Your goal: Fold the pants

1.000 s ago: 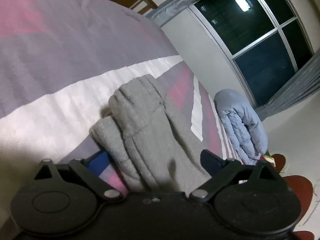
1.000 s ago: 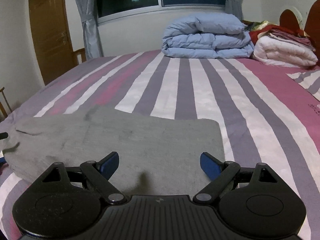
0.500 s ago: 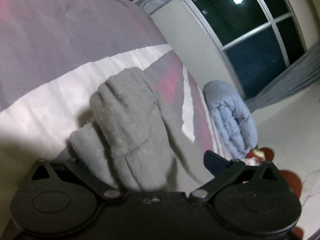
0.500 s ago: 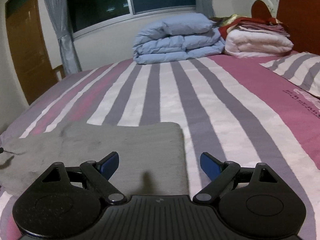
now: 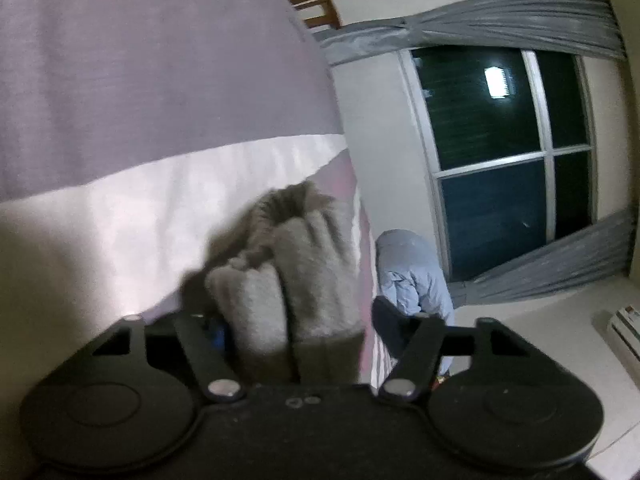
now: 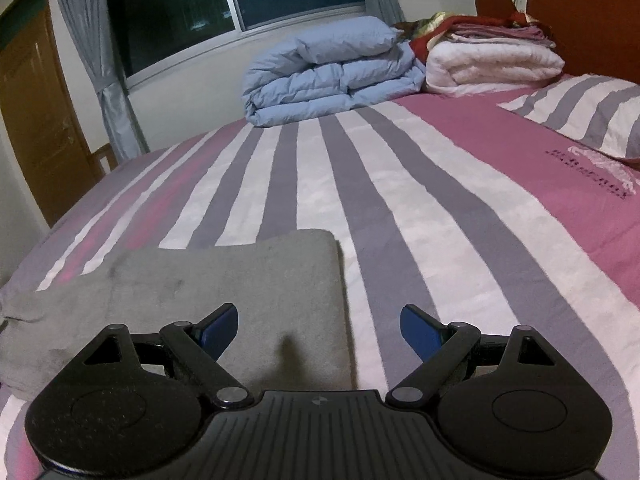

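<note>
The grey pants (image 6: 224,280) lie folded flat on the striped bedspread (image 6: 420,208) in the right wrist view, their right edge just left of centre. My right gripper (image 6: 319,330) is open and empty above that right end of the pants. In the left wrist view my left gripper (image 5: 298,320) has its jaws spread wide, with a bunched end of the grey pants (image 5: 296,276) filling the space between them and rising off the bed. Whether the fingers pinch the cloth is hidden by the cloth.
A folded light-blue duvet (image 6: 332,72) and a white folded blanket (image 6: 492,62) sit at the far side of the bed by the window. A striped pillow (image 6: 584,110) lies at the right. A wooden door (image 6: 36,120) is at the left.
The left gripper has tilted and lifted, so the pants end looks more bunched and raised. The right gripper has moved right along the pants towards their right edge.
</note>
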